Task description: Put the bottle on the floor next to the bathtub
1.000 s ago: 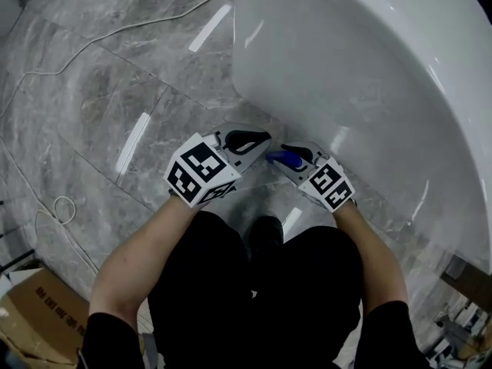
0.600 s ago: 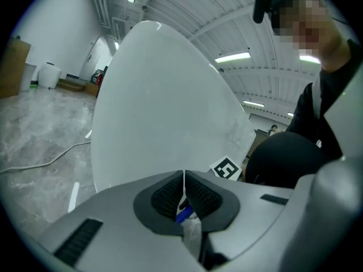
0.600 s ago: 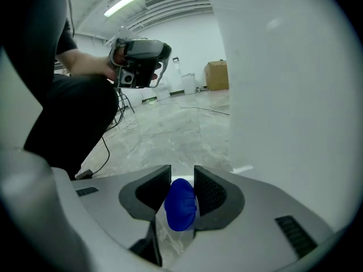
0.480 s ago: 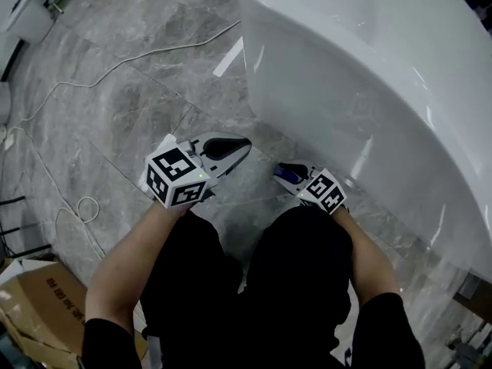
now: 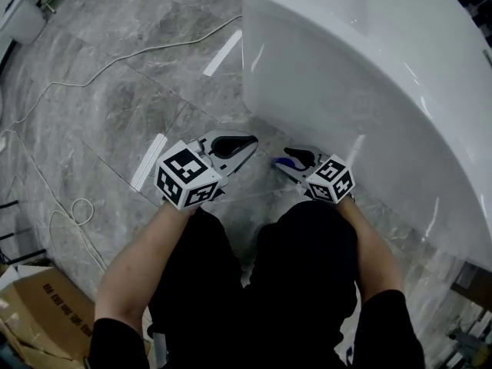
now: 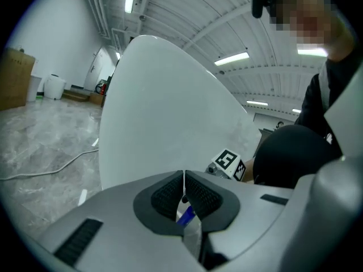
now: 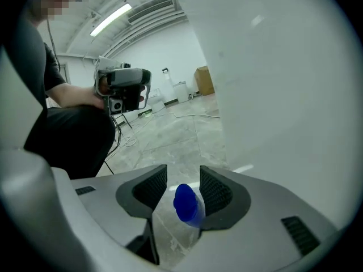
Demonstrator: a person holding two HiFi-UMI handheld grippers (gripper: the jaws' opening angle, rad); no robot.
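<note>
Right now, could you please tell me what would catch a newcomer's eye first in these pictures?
The big white bathtub fills the right of the head view, standing on grey marble floor. At its foot, the right gripper has a blue-capped bottle between its fingers, which are opening; the left gripper beside it is shut.

The bathtub [image 5: 330, 91] wall blocks all passage ahead and to the right. Open floor [image 5: 115, 121] extends to the left and forward-left, crossed by a thin cable [image 5: 96, 74], with a looped cord [image 5: 77, 207] nearer the person. The person's legs [image 5: 300, 260] close off the rear. The bottle [image 7: 186, 204] stands between the opening jaws of the right gripper [image 7: 184, 173], with clearance beside one pad. A cardboard box [image 5: 34, 314] occupies the lower-left corner.
</note>
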